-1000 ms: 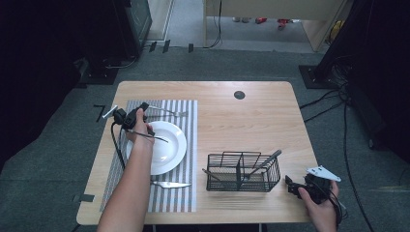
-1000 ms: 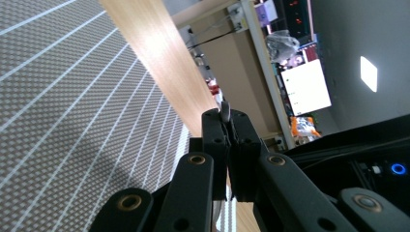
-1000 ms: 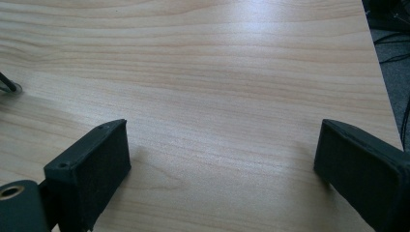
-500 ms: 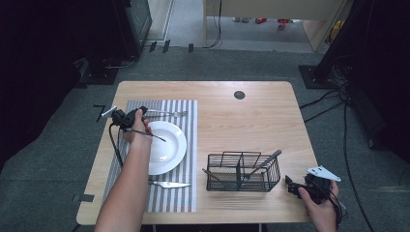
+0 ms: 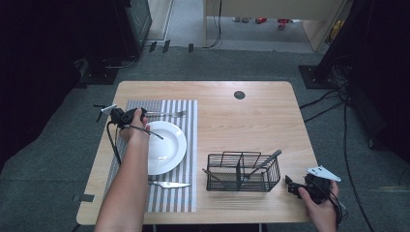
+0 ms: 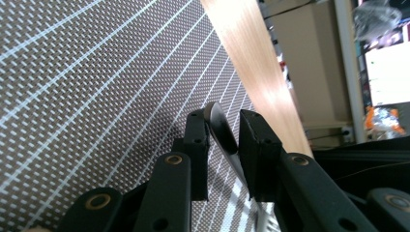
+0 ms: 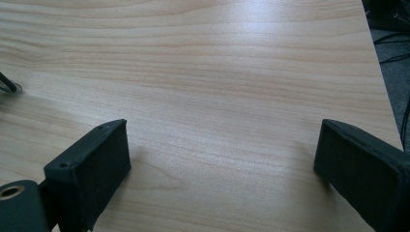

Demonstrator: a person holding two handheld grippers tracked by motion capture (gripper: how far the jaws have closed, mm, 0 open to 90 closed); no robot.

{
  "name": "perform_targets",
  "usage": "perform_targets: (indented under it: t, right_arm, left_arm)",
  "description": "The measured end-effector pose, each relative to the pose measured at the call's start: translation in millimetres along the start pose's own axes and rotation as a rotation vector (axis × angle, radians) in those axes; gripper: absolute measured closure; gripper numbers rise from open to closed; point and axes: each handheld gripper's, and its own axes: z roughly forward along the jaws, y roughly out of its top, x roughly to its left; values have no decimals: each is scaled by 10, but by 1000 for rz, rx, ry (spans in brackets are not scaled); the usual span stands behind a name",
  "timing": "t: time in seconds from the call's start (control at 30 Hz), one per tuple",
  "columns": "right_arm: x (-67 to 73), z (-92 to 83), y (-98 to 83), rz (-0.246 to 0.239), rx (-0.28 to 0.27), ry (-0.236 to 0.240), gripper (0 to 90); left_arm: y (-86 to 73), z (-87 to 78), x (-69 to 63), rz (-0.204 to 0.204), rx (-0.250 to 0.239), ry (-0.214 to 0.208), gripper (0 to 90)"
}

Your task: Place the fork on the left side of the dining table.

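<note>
A silver fork [image 5: 167, 114] lies across the top of the striped placemat [image 5: 186, 140], just beyond the white plate [image 5: 169, 150]. My left gripper [image 5: 141, 115] is at the fork's handle end. In the left gripper view its jaws [image 6: 225, 118] are closed around the rounded metal handle [image 6: 221, 129], low over the mat. My right gripper [image 5: 290, 186] hovers over bare wood at the table's near right corner, right of the wire basket [image 5: 244, 171]. Its pads [image 7: 96, 164] stand wide apart, and nothing lies between them at the right gripper [image 7: 222, 164].
A table knife [image 5: 169, 184] lies on the placemat in front of the plate. The black wire basket holds dark-handled utensils [image 5: 263, 162]. A round grommet hole [image 5: 239, 94] is at the back of the wooden table [image 5: 241, 121]. The left gripper's cable [image 5: 152, 134] crosses the plate's rim.
</note>
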Motion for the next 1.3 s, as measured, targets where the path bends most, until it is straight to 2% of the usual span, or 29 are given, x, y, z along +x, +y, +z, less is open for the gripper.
perform_targets:
  t: [0.33,0.37,0.43,0.53,0.57,0.63,0.8,0.83,0.9,1.0,1.03,1.07,1.13,1.17,1.2,1.23,1.27,1.3]
  right_arm:
    - [0,0,0,0,0,0,55]
    - [0,0,0,0,0,0,55]
    - [-1,0,0,-1,-1,-1,55]
    - [0,0,0,0,0,0,55]
    - [0,0,0,0,0,0,55]
    - [0,0,0,0,0,0,55]
    - [0,0,0,0,0,0,56]
    - [-1,0,0,-1,-1,0,56]
    - [0,0,0,0,0,0,56]
    - [-1,0,0,-1,-1,0,56]
    - [0,0,0,0,0,-1,56]
    - [0,0,0,0,0,-1,56]
    - [0,0,0,0,0,-1,56]
    - [0,0,0,0,-1,0,56]
    - [0,0,0,0,-1,0,56]
    - [0,0,0,0,0,-1,56]
    - [0,0,0,0,0,-1,56]
    - [-1,0,0,-1,-1,-1,56]
  left_arm:
    - [33,17,33,-14,23,-10,662]
    - [34,12,30,-6,23,-7,692]
    - [31,8,29,12,21,6,686]
    - [30,1,22,29,10,18,655]
    - [28,-3,6,51,-2,33,618]
    - [32,1,7,65,13,41,565]
    - [40,7,-23,86,21,50,531]
    - [42,16,-53,108,31,59,496]
    - [45,22,-72,122,39,63,457]
    - [57,36,-116,167,64,79,435]
    - [57,45,-146,196,74,91,404]
    - [57,45,-146,196,74,91,393]
    - [55,44,-164,221,86,103,382]
    - [54,48,-191,255,99,121,362]
    - [54,48,-191,255,99,121,354]
    - [50,61,-224,287,109,137,341]
    - [50,61,-224,287,109,137,328]
    - [47,69,-251,314,118,154,320]
